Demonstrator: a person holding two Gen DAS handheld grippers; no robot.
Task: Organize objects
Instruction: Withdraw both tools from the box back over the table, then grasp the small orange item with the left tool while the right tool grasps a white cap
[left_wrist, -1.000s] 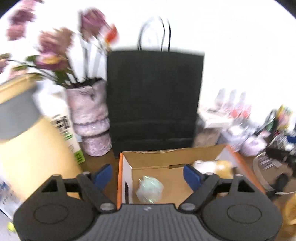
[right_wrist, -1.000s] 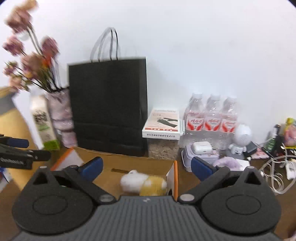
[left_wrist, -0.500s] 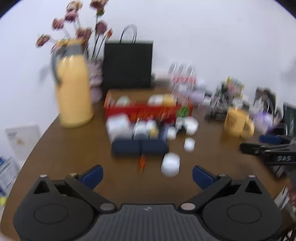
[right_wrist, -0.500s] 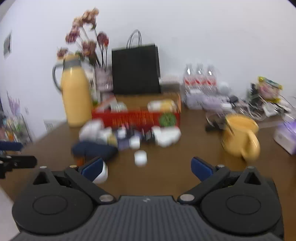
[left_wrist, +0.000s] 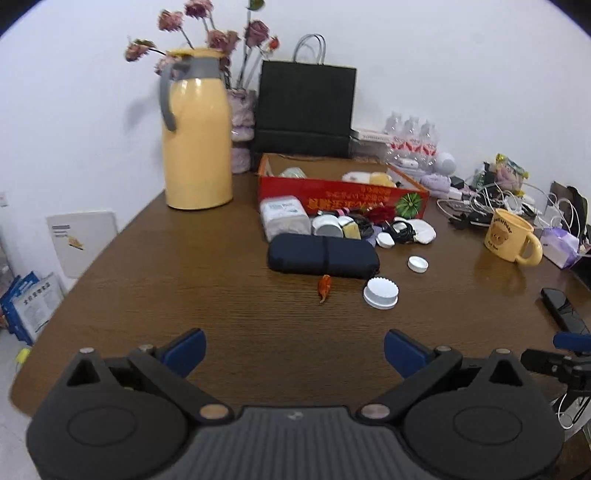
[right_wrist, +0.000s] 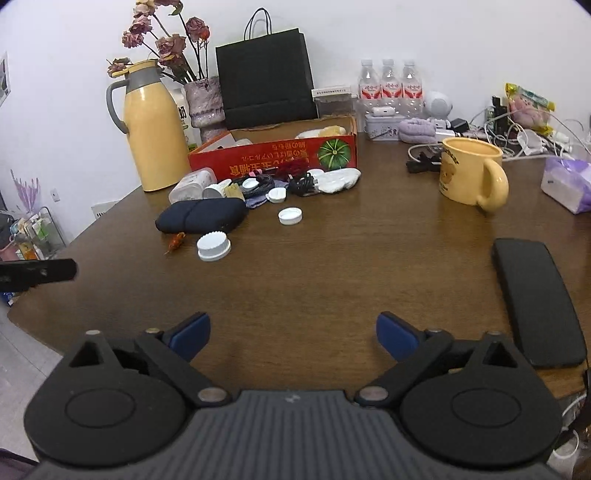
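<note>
A red cardboard box (left_wrist: 343, 197) (right_wrist: 273, 158) sits mid-table with a few items inside. In front of it lies a clutter of small things: a dark blue pouch (left_wrist: 323, 255) (right_wrist: 201, 219), two white caps (left_wrist: 381, 292) (left_wrist: 417, 264), a small orange object (left_wrist: 324, 287) (right_wrist: 176, 242), a white pack (left_wrist: 283, 218), cables and white cloth (right_wrist: 338, 180). My left gripper (left_wrist: 293, 350) is open and empty over the near table edge. My right gripper (right_wrist: 293, 332) is open and empty, also near the front edge.
A yellow thermos (left_wrist: 195, 129), a vase of dried flowers (left_wrist: 242, 122) and a black paper bag (left_wrist: 304, 110) stand at the back. A yellow mug (right_wrist: 471, 175), a black phone (right_wrist: 537, 302), water bottles (right_wrist: 388, 90) and tangled cables (left_wrist: 491, 199) are on the right.
Both grippers have pulled far back from the box to the table's front edge. A second ago they were right over the open box; now the whole table is in view.
</note>
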